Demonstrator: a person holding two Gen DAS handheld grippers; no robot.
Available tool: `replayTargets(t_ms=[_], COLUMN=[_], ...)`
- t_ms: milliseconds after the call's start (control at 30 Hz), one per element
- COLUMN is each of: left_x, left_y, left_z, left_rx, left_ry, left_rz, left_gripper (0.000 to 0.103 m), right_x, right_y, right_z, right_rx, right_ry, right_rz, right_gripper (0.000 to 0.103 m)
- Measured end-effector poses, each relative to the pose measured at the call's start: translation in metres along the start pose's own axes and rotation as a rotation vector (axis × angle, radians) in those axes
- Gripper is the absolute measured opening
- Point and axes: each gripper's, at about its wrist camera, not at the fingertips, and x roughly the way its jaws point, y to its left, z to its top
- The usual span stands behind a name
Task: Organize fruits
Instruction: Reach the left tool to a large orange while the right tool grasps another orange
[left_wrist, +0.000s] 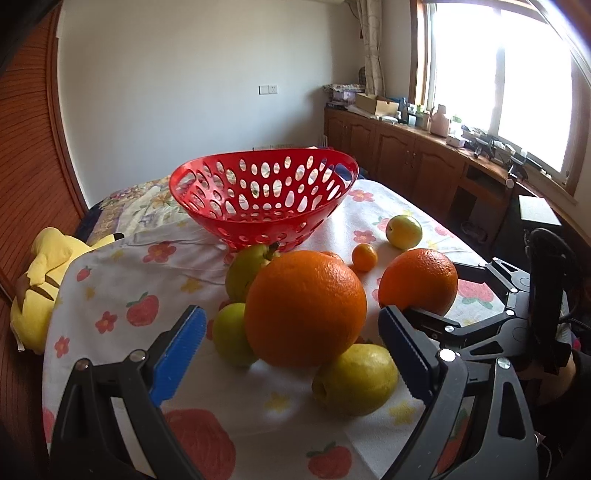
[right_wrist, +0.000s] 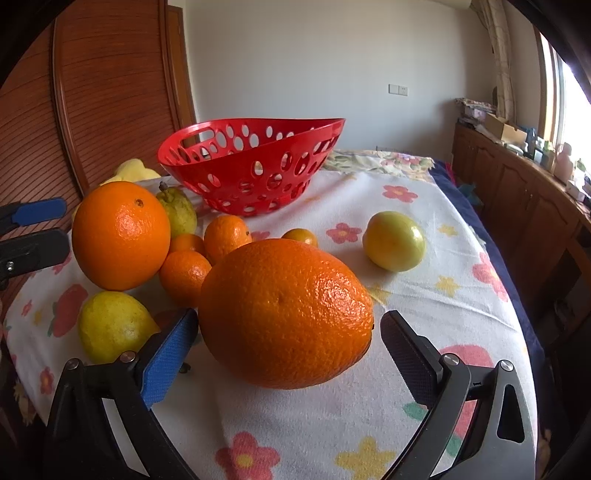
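A red perforated basket (left_wrist: 264, 194) (right_wrist: 251, 166) stands empty at the far side of the table. My left gripper (left_wrist: 291, 336) is open around a large orange (left_wrist: 304, 308), which also shows in the right wrist view (right_wrist: 120, 236). My right gripper (right_wrist: 288, 339) is open around a second large orange (right_wrist: 286, 314) (left_wrist: 417, 282). Green-yellow pears (left_wrist: 354, 380) (left_wrist: 231, 332) (left_wrist: 245, 271) lie around the left orange. A yellow-green fruit (left_wrist: 403, 232) (right_wrist: 393, 240) lies apart to the right. Small mandarins (right_wrist: 184, 277) (right_wrist: 226, 236) (left_wrist: 364, 257) lie between the oranges.
The table carries a white cloth (right_wrist: 424, 295) printed with flowers and strawberries. A yellow plush toy (left_wrist: 40, 280) lies off the table's left edge. A wooden panel (right_wrist: 103, 92) is on the left. Wooden cabinets (left_wrist: 406, 151) with clutter run under the window on the right.
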Motion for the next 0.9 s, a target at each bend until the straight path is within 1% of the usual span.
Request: replayTargets(t_ms=[267,400,567,600,633,667,733,833,900], left_x=[0.018,0.027,0.033,0.035,0.036,0.038,0.04,0.04,0.04], left_y=[-0.002,-0.007,-0.007,-0.006,-0.007,-0.006,-0.005,-0.005,-0.006], left_z=[0.01,0.011,0.013,0.013,0.013,0.012,0.011,0.011,0.012], left_rx=[0.015,0.049,0.054,0.055,0.057,0.058,0.058,0.057,0.064], left_ry=[0.062,0.089,0.098,0.1,0.104,0.109,0.121,0.116,0.111], left_rz=[-0.021,0.006,0.0,-0.004,-0.009,-0.017,-0.021,-0.025,-0.03], left_gripper=[0.094,0.094,0.094,0.093,0.089,0.088,0.089,0.088,0.085], right_x=[-0.001,-0.001,-0.001,-0.001,-0.001,-0.001,-0.001,0.0,0.0], right_y=[-0.003,-0.002,-0.002,-0.003,-0.002,-0.002,-0.002,-0.002,-0.001], right_z=[0.0,0.0,-0.001,-0.001,-0.001,-0.001,-0.001,-0.001,-0.001], right_rx=[0.024,0.02,0.017,0.016,0.016,0.015,0.014,0.012,0.01], right_ry=[-0.007,-0.006,-0.005,-0.005,-0.005,-0.005,-0.004,-0.003,-0.003], right_rz=[0.014,0.014,0.013,0.013,0.012,0.012,0.013,0.011,0.011], right_gripper=[0.101,0.101,0.101,0.101,0.101,0.101,0.101,0.101,0.101])
